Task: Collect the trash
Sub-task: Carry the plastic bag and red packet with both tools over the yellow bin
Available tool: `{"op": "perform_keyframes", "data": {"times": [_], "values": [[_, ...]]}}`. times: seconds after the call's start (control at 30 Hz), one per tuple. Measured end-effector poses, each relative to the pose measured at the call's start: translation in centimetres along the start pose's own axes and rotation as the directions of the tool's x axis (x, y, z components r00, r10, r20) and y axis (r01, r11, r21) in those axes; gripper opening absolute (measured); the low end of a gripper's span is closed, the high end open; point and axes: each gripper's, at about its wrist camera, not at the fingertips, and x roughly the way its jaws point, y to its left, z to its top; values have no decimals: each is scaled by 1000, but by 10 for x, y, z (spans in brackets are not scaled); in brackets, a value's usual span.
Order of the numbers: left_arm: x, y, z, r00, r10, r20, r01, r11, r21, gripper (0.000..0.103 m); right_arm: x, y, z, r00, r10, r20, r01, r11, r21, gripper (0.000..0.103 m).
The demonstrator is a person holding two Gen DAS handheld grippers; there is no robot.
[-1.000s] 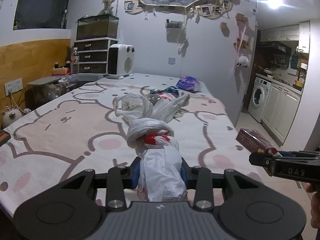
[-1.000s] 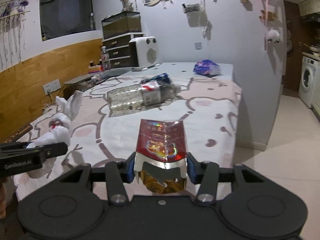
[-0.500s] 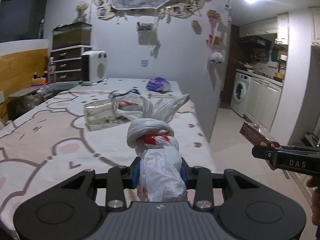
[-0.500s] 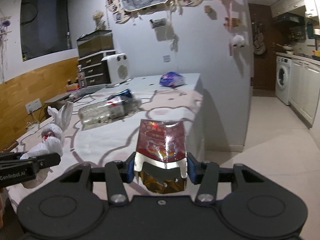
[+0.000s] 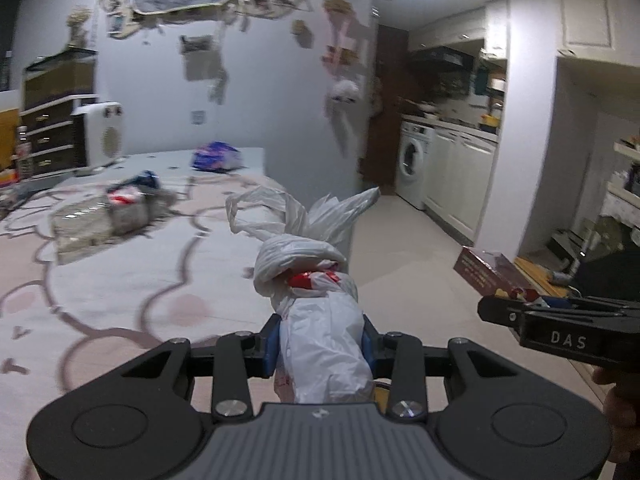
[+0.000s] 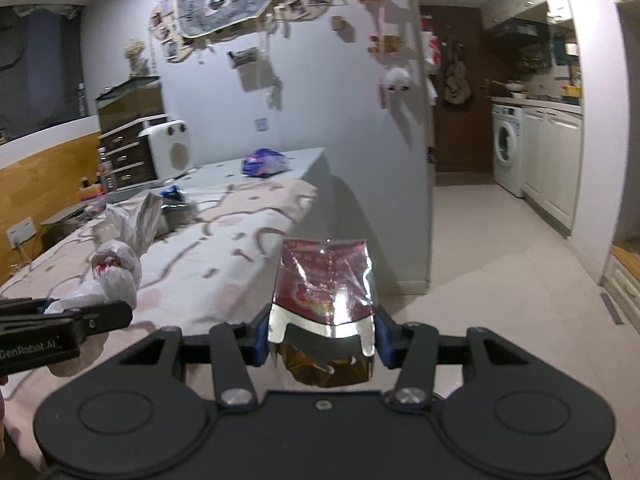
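My left gripper [image 5: 320, 344] is shut on a knotted white plastic bag [image 5: 316, 280] and holds it in the air over the table's right edge. The bag also shows in the right wrist view [image 6: 116, 268]. My right gripper [image 6: 320, 340] is shut on a red foil snack packet [image 6: 324, 276], held in the air beside the table. The packet also shows in the left wrist view [image 5: 486, 270], at the right. A crushed clear plastic bottle [image 5: 100, 216], a blue wrapper [image 5: 142, 180] and a purple wrapper [image 5: 216, 158] lie on the table.
The table [image 5: 120, 280] has a pink and white cartoon cloth. A white heater [image 5: 98, 134] and drawers [image 5: 44, 136] stand at its far end. A wall corner [image 6: 424, 160] lies ahead. Tiled floor [image 6: 500, 248] leads right to a washing machine [image 6: 506, 142] and cabinets [image 6: 554, 164].
Both grippers have swung to the right, away from the table and toward the floor and kitchen. Each still holds its item.
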Motion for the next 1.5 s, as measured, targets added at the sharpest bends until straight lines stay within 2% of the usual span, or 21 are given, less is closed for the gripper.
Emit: {"op": "perform_keyframes", "data": {"times": [0.4,0.67,0.83,1.03,1.27,1.33,1.5], "values": [[60,-62,-19,989,-102,-108,107,994,38,39,6,-69,-32,993,-96,-62,99,994,55,51],[118,-90,-46,963,-136,-232,149,988,42,39,33,-105,-60,977,-137,-163,151,985,77,51],[158,-97,-64,943,-133,-304,150,988,31,39,58,-123,-81,960,-143,-241,171,980,101,51],[212,-99,-91,909,-116,-399,133,991,16,39,92,-141,-107,932,-131,-337,182,975,126,51],[279,-99,-123,864,-86,-496,96,995,-7,39,137,-166,-136,888,-127,-443,215,964,155,51],[301,-94,-134,857,-78,-510,88,996,-4,40,149,-175,-144,873,-132,-470,232,959,163,51],[355,-78,-163,813,-40,-580,37,999,-16,40,181,-190,-160,837,-129,-532,259,950,176,51]]}}
